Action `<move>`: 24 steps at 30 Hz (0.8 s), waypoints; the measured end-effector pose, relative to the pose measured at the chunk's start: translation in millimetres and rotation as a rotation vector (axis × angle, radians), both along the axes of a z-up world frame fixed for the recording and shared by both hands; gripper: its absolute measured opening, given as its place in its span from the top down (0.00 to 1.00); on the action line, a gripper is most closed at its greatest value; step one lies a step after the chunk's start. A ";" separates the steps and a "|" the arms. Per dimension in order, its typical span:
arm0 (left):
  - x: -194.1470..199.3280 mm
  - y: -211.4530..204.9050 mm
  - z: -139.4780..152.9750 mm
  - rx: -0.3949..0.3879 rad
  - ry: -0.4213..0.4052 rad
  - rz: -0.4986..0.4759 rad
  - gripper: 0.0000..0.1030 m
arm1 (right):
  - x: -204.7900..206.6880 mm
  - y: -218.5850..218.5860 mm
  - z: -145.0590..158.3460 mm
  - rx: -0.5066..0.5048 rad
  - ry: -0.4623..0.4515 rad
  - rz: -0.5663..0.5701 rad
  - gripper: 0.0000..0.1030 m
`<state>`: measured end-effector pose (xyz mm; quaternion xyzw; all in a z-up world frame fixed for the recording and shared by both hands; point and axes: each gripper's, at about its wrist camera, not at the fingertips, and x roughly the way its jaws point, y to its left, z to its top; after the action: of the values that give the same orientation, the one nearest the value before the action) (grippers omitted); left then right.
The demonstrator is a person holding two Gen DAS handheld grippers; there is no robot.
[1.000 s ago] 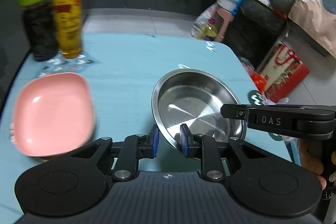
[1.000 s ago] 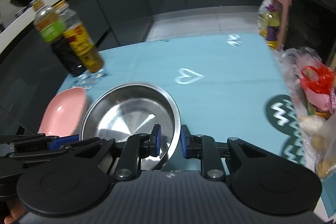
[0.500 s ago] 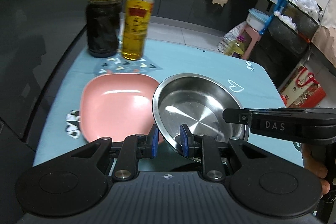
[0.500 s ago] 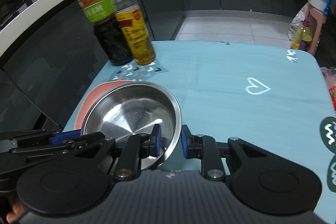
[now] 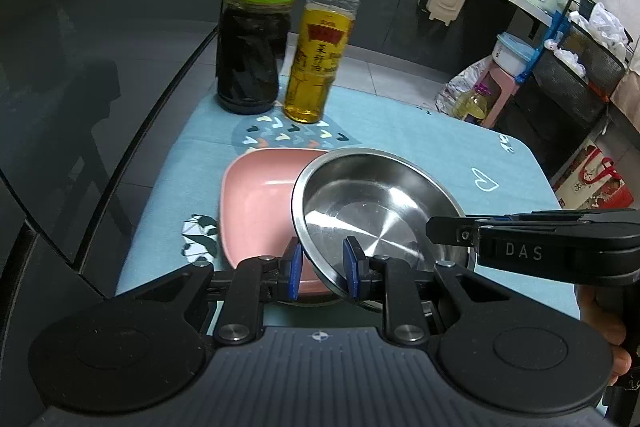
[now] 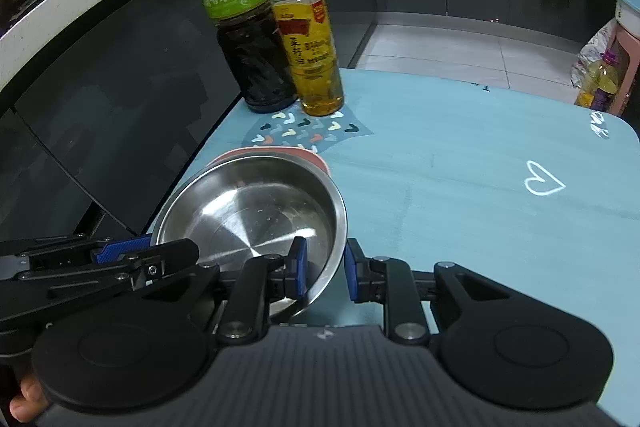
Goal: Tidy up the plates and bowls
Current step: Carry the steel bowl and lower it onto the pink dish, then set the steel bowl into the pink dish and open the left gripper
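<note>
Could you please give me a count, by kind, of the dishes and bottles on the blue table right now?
Steel bowls: 1, the steel bowl, held at its rim by the left gripper and the right gripper.
Pink plates: 1, the pink plate, partly under the bowl.
Bottles: 2, the dark vinegar bottle and the golden oil bottle.
Total: 4

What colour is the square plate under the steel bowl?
Pink; the square plate shows best in the left wrist view, partly covered by the steel bowl.
</note>
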<state>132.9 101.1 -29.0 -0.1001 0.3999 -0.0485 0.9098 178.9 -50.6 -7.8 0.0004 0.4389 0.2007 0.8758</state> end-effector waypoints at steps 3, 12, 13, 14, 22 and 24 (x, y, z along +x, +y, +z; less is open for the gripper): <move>2.1 6.7 -1.6 -0.003 0.000 0.010 0.80 | 2.6 7.0 -0.5 -0.004 0.000 0.010 0.89; 9.9 22.7 -12.9 -0.009 0.025 0.029 0.80 | 13.0 24.2 -9.8 -0.018 0.023 0.026 0.89; 11.5 23.9 -14.6 -0.007 0.028 0.033 0.80 | 14.5 26.2 -11.5 -0.021 0.026 0.028 0.89; 13.1 24.9 -16.0 -0.004 0.031 0.035 0.80 | 16.4 28.0 -13.0 -0.023 0.029 0.029 0.89; 24.5 28.3 -27.3 -0.003 0.055 0.040 0.80 | 30.9 33.8 -24.5 -0.030 0.057 0.031 0.89; 27.3 28.7 -29.7 -0.002 0.061 0.040 0.80 | 33.8 34.5 -26.9 -0.030 0.063 0.031 0.89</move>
<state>160.2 129.8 -58.7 -0.1104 0.4255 -0.0276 0.8978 212.7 -16.1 -34.8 -0.0134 0.4693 0.2077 0.8581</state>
